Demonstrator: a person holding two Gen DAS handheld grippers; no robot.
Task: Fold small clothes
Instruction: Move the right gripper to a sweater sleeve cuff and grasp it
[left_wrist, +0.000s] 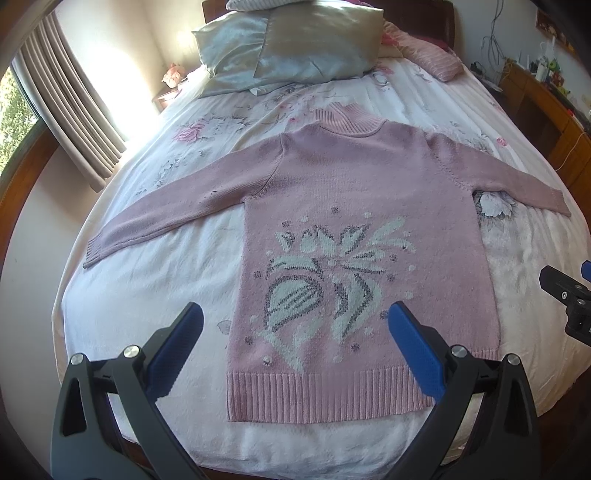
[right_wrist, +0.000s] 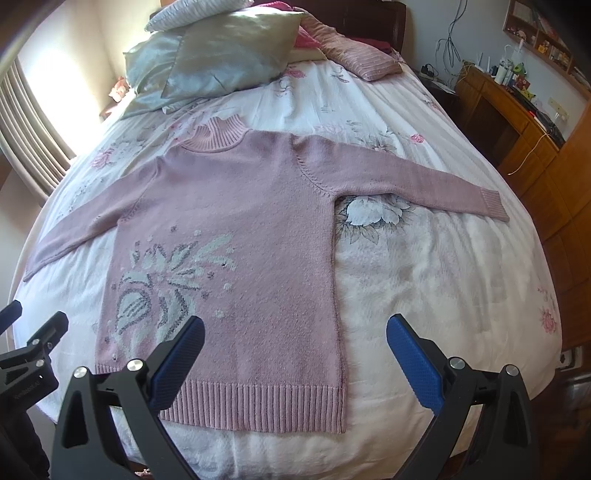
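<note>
Left gripper (left_wrist: 295, 325) is hovering above the hem at 6 o'clock, its blue-padded fingers (left_wrist: 413, 354) spread wide and holding nothing. Right gripper (right_wrist: 295, 339) is hovering likewise near the sweater's lower right corner, jaws standing wide apart and empty. Pink sweater (left_wrist: 354, 206) is lying flat, front up, on the floral bedspread (left_wrist: 155, 295), sleeves reaching toward 9 and 3 o'clock, ribbed collar pointing to 12 o'clock. Pillows (left_wrist: 295, 48) are resting at 12 o'clock beyond the collar.

Left gripper (left_wrist: 295, 325) spread wide, empty; right gripper (right_wrist: 295, 338) likewise.
</note>
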